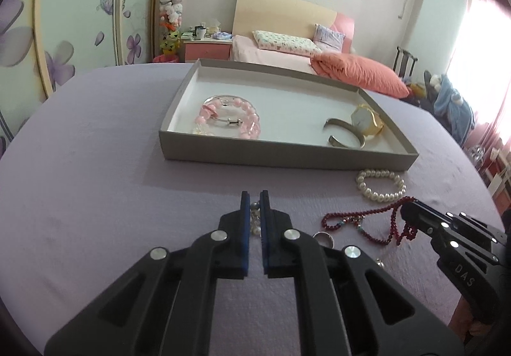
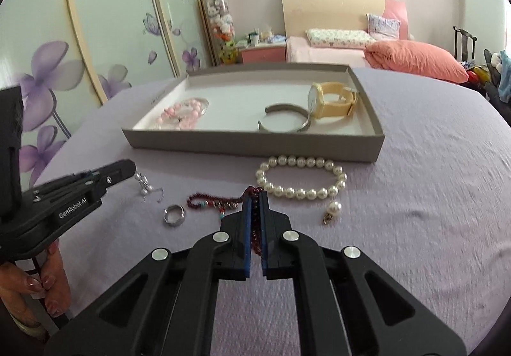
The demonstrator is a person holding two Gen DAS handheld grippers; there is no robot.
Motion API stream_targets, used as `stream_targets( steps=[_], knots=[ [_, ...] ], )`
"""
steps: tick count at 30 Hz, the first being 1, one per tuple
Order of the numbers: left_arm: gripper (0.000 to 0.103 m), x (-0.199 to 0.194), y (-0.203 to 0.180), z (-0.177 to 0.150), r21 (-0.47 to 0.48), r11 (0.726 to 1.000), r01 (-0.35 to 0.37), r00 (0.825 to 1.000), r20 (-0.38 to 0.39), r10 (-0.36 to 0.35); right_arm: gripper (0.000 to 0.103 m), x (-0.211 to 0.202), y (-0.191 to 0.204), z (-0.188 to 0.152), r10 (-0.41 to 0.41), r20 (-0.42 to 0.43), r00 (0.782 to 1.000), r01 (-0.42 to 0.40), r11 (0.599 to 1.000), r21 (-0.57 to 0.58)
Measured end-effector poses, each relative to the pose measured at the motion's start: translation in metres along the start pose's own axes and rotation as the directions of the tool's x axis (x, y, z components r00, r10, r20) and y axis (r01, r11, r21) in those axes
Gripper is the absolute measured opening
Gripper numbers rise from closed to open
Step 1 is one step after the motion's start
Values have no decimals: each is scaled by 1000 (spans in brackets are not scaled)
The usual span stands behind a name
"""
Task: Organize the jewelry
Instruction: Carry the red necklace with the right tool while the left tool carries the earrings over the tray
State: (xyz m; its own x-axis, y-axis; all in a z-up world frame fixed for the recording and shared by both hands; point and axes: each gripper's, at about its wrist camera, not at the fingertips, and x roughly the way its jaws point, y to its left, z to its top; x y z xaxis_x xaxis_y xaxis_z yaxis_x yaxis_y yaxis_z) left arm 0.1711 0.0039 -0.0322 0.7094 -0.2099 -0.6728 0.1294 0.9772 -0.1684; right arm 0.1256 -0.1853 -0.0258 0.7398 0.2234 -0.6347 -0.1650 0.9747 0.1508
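My left gripper [image 1: 255, 196] is shut on a small pearl drop earring [image 1: 254, 218], which dangles from its tip [image 2: 143, 185] just above the lilac cloth. My right gripper [image 2: 255, 196] is shut on a dark red bead string [image 2: 207, 204]; the rest of the string trails left on the cloth [image 1: 351, 218]. A grey tray [image 1: 271, 155] with a white inside lies beyond both grippers. It holds a pink bead bracelet [image 1: 230, 119], a silver cuff [image 2: 284, 119] and a gold watch [image 2: 332, 99].
On the cloth in front of the tray lie a white pearl bracelet [image 2: 289, 160], a silver ring [image 2: 174, 215] and a loose pearl drop [image 2: 332, 210]. A person's hand [image 2: 28, 285] holds the left gripper's handle. A bed and wardrobe stand behind the table.
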Motion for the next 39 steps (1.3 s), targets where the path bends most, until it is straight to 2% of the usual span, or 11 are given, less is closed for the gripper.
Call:
stream_targets(
  steps=[3,11,22,39],
  knots=[
    [7,-2,5,0,-29,1000,11,1000,12,-10,5,-7,0,3,14,39,999,-14,1000,11],
    [7,-12,5,8,-37,999,6,998,57,-3,5,-21,4,16,38,113,993,-38,999,-2],
    [7,-21,-7,31,-11,1000,-27,992,121,28,5,-25,-2,41,42,186,982,-47,999,24],
    [7,2,-29,84,56,998,-42,991,127,35,5,-13,-11,100,-3,246,969,3,1000,0]
  ],
)
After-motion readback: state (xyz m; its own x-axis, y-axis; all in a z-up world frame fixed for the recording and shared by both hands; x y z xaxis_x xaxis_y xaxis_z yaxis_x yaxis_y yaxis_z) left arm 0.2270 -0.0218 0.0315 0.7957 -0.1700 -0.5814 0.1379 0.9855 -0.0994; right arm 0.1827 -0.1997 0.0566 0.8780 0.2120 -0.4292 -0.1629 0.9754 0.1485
